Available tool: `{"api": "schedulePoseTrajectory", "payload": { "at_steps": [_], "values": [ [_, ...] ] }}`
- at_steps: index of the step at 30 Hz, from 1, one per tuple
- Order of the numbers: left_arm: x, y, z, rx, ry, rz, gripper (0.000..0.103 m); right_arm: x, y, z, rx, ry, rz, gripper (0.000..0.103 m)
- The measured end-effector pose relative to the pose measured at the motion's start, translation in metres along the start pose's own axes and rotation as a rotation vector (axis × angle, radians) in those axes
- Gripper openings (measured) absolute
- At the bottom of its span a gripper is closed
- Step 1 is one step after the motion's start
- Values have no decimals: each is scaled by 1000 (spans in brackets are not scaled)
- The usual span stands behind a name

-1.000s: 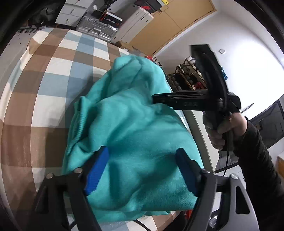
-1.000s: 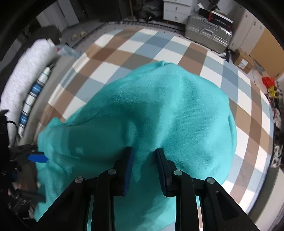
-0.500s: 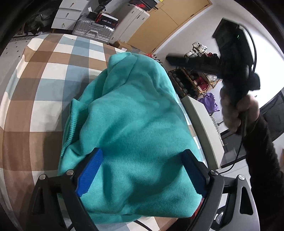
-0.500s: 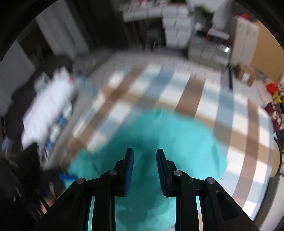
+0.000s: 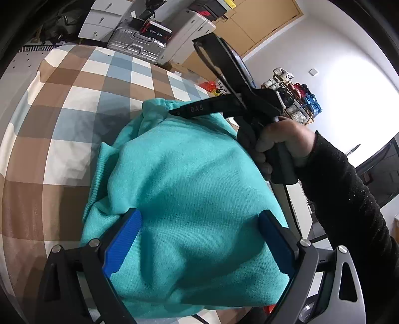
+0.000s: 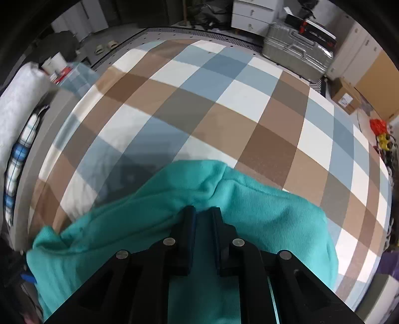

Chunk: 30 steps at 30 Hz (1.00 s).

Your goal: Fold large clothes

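A teal sweatshirt (image 5: 189, 184) lies bunched on the checked bed cover (image 5: 74, 104). My left gripper (image 5: 199, 219) is open, its blue pads (image 5: 122, 239) spread wide just above the near part of the cloth, gripping nothing. My right gripper (image 6: 202, 211) is shut on the sweatshirt's far edge (image 6: 207, 179), with cloth pinched between the pads. In the left wrist view the right gripper (image 5: 174, 112) reaches in from the right, held by a hand in a black sleeve, at the sweatshirt's far end.
The checked cover (image 6: 199, 112) stretches beyond the sweatshirt. A silver suitcase (image 6: 296, 52) and white drawers (image 6: 251, 12) stand past the bed's far end. Folded white and striped bedding (image 6: 17, 129) lies along the left side. A shelf rack (image 5: 296, 99) stands on the right.
My right gripper has come down from above onto the sweatshirt's far edge and closed on it. My left gripper has stayed open over the near part.
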<state>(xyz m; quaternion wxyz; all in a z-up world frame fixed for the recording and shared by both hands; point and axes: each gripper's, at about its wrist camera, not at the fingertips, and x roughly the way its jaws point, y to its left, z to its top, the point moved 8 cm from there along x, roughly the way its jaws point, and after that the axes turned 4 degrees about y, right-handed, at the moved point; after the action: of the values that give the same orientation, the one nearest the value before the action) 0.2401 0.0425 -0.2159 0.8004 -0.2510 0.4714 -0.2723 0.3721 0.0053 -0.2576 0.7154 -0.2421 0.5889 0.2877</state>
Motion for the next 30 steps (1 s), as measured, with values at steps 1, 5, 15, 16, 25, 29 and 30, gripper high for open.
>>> {"api": "schedulePoseTrajectory", "payload": {
  "at_steps": [1, 5, 15, 16, 25, 29, 30],
  "values": [
    [0, -2, -1, 7, 6, 3, 91, -7, 0, 0, 0, 5, -3, 12],
    [1, -11, -8, 47, 3, 40, 91, -74, 9, -7, 37, -77, 186, 9],
    [2, -5, -6, 5, -8, 53, 91, -72, 98, -84, -301, 104, 130, 30],
    [3, -3, -6, 0, -10, 59, 91, -57, 98, -84, -294, 123, 118, 31],
    [-4, 8, -6, -58, -39, 29, 92, -36, 91, -72, -216, 41, 207, 31],
    [-5, 3, -6, -54, -32, 5, 92, -60, 91, -71, -187, -31, 265, 28],
    [-5, 1, -7, -41, -25, 19, 92, -81, 80, -74, -156, -74, 295, 29]
  ]
}}
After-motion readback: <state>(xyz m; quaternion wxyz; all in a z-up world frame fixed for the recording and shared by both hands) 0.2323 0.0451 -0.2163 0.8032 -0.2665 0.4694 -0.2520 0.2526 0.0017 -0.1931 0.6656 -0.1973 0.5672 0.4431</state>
